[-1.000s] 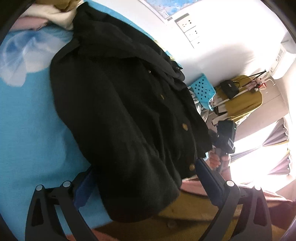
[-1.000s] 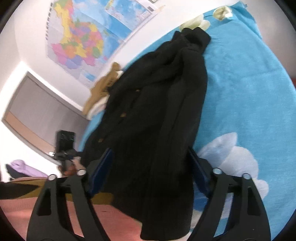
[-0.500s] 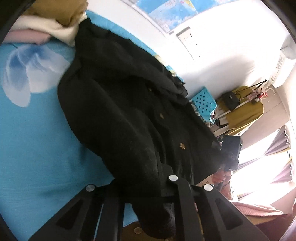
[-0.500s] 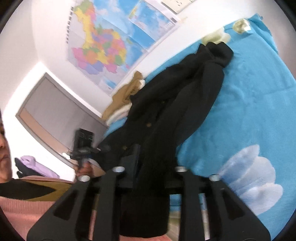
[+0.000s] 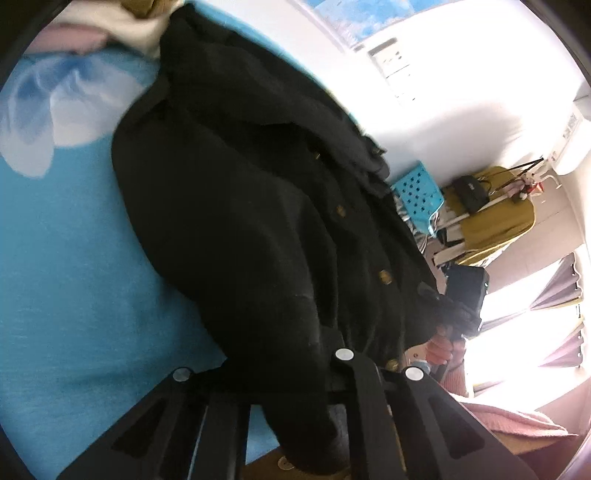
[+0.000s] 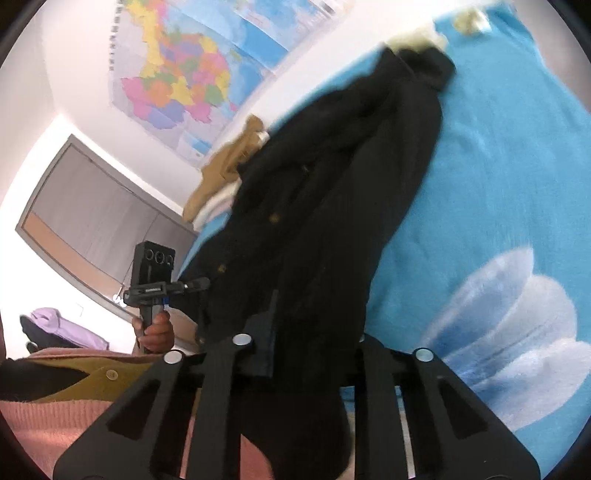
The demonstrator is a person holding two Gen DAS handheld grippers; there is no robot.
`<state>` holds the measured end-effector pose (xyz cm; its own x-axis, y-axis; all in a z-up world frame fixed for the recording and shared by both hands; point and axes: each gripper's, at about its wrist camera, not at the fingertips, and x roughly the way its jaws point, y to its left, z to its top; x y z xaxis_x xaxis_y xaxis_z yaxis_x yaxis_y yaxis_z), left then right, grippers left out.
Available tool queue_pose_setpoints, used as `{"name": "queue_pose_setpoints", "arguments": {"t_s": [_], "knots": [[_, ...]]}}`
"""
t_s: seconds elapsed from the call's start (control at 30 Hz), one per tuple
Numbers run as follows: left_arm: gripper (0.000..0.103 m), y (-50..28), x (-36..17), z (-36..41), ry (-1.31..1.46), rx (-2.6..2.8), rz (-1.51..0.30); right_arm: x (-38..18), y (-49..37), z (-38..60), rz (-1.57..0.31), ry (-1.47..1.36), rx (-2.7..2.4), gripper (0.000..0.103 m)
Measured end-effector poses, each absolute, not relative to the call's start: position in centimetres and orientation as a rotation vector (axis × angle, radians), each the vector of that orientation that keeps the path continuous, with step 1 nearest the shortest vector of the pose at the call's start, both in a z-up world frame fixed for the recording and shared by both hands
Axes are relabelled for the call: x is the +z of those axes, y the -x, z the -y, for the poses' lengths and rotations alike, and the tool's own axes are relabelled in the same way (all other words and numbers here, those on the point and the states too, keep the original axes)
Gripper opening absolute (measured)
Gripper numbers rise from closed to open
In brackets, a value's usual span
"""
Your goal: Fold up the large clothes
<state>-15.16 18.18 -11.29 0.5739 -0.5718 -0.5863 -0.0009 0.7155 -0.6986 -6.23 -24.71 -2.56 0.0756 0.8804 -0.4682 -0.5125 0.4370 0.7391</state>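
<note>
A black buttoned coat [image 5: 258, 206] lies lengthwise on a blue sheet with white flowers [image 5: 62, 266], its hem nearest me. My left gripper [image 5: 284, 373] is shut on the hem's left corner, and fabric bunches over its fingers. In the right wrist view the same coat [image 6: 332, 206] runs away toward the wall. My right gripper [image 6: 314, 343] has its jaws closing, with the hem's right corner filling the gap between the pads. Each view shows the other hand [image 6: 155, 328] holding its black gripper body at the coat's edge.
Folded mustard, cream and pink clothes [image 5: 110, 22] are piled by the coat's collar. A wall map [image 6: 177, 74] hangs behind the bed. A blue perforated basket [image 5: 421, 192] and a mustard garment on a rack [image 5: 495, 218] stand to the right. The person's pink sweater [image 6: 55, 424] is close below.
Both grippers went from wide open around the hem corners to closed on the black fabric. The coat's lower edge has bunched up between the fingers.
</note>
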Motion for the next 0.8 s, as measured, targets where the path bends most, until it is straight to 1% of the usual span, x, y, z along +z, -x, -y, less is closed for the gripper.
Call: {"name": "queue_pose_setpoints", "arguments": {"t_s": [0.17,0.3,0.4,0.43,0.53,0.63,0.8], "knots": [[0.006,17.7,-6.6,-19.4,0.696,-0.383,-0.772,2.9,8.4,26.4,-0.866,-0.482,1.123,0.013],[0.006,19.8,-4.6,-20.7,0.723,-0.406,-0.708,5.8,10.6,26.6,-0.758,-0.456,1.21,0.012],[0.007,20.9,-4.6,-21.8,0.724,-0.392,-0.713,4.8,11.0,25.7,-0.808,-0.433,1.205,0.012],[0.007,21.0,-5.0,-22.1,0.726,-0.386,-0.732,3.8,10.7,25.5,-0.86,-0.433,1.179,0.012],[0.007,20.5,-6.6,-22.3,0.742,-0.361,-0.794,2.0,10.2,25.8,-0.922,-0.45,1.14,0.013],[0.007,20.2,-7.2,-22.6,0.775,-0.358,-0.808,1.7,10.1,25.8,-0.936,-0.468,1.13,0.013],[0.007,20.0,-5.7,-22.4,0.723,-0.373,-0.79,2.6,9.9,26.9,-0.917,-0.482,1.124,0.013]]}}
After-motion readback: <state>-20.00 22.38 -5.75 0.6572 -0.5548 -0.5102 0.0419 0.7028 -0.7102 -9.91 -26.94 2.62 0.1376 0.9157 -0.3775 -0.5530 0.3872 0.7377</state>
